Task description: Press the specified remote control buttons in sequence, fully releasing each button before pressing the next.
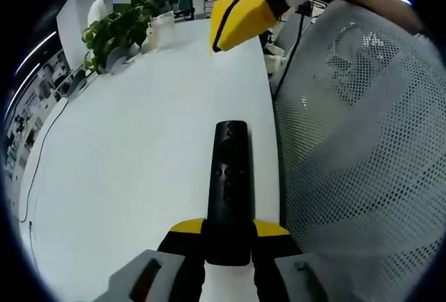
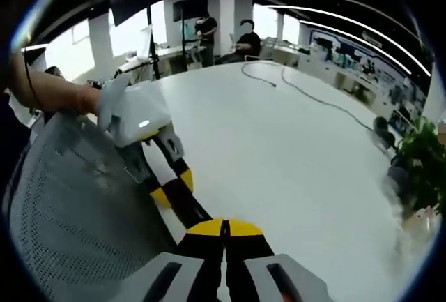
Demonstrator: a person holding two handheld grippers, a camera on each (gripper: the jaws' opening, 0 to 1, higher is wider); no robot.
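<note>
Along the table's (image 1: 125, 162) right edge, the left gripper (image 1: 228, 243) clamps its jaws on the near end of a black remote control (image 1: 230, 176), which points away over the white top. Beside it stands a mesh chair (image 1: 362, 141). Farther off, the right gripper (image 2: 224, 236) hangs with jaws together; a potted plant (image 1: 115, 30) stands near the far corner.

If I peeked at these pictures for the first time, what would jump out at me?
A long black remote control sticks out from the left gripper, whose yellow-tipped jaws clamp its near end above the big white table. A grey mesh chair back bulges beside it. In the right gripper view, the right gripper has its jaws pressed together, with a leafy green plant at the table's edge.
</note>
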